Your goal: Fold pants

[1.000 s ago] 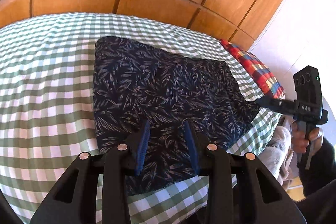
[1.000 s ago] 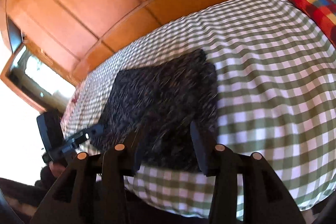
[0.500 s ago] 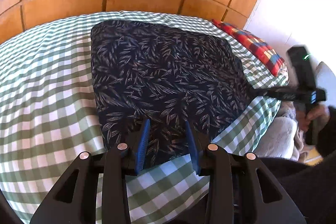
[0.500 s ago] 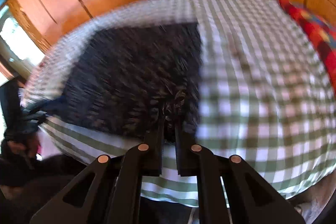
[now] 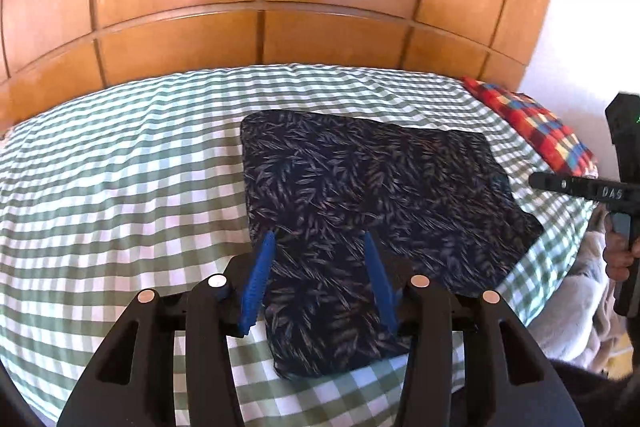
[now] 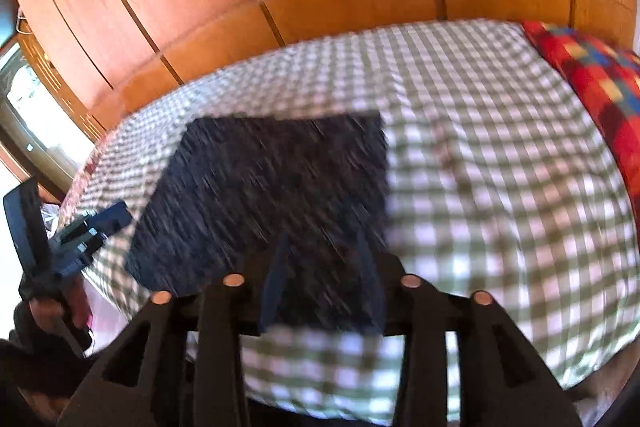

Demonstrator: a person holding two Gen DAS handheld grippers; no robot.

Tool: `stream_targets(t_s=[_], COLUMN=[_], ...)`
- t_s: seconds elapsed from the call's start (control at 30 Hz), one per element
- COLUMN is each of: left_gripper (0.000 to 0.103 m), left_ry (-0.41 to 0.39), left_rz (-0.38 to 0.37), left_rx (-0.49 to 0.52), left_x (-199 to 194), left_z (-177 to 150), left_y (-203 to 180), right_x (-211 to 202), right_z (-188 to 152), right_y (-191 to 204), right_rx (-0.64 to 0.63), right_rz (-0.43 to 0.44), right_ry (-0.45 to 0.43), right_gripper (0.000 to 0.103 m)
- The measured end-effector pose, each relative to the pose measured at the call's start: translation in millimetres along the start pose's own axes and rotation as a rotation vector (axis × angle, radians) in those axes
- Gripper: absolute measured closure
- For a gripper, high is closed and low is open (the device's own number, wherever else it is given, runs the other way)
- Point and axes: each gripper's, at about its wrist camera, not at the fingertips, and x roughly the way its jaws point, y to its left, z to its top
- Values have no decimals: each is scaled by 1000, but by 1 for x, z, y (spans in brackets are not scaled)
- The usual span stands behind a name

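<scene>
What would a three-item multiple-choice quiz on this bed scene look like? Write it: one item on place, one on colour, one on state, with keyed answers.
1. Where does the dark leaf-print folded pants lie?
A. on the green-and-white checked bedspread
B. on the red patchwork pillow
C. on the floor

2. What colour are the left gripper finger pads?
A. red
B. blue
C. yellow

3. How are the pants?
A. hanging from a gripper
B. spread full length
C. folded into a flat block

Answers: 1 A, checks surround the pants on every side; 2 B, both pads show blue in the left wrist view; 3 C, they lie flat on the bedspread with straight edges.
</scene>
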Motion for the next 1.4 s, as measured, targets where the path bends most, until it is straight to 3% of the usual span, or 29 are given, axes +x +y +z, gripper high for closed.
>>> stream_targets(t_s=[0.17, 0.4, 0.63, 0.83, 1.2, 1.4], left_gripper=[58, 58, 58, 55, 54, 49], left_ry=[13, 38, 67, 91, 60, 39], left_rz=[37, 55, 66, 60, -19, -29], left_rx=[23, 15, 15, 4, -144, -253], left_x=[6, 15, 26, 36, 22, 18], left_z=[1, 0, -5, -11, -17, -6], left_y=[-5, -4, -5, -6, 23, 56], right_x=[39, 67, 88, 106, 90, 59], right_z=[23, 41, 37, 29, 26, 20], right_y=[14, 0, -14, -24, -23, -37], right_rx=[56, 163, 170, 162, 155, 202], right_rz=[-29, -87, -134, -120, -82, -49], right_ry=[5, -13, -1, -19, -43, -59], right_gripper=[58, 57, 57, 58, 56, 48])
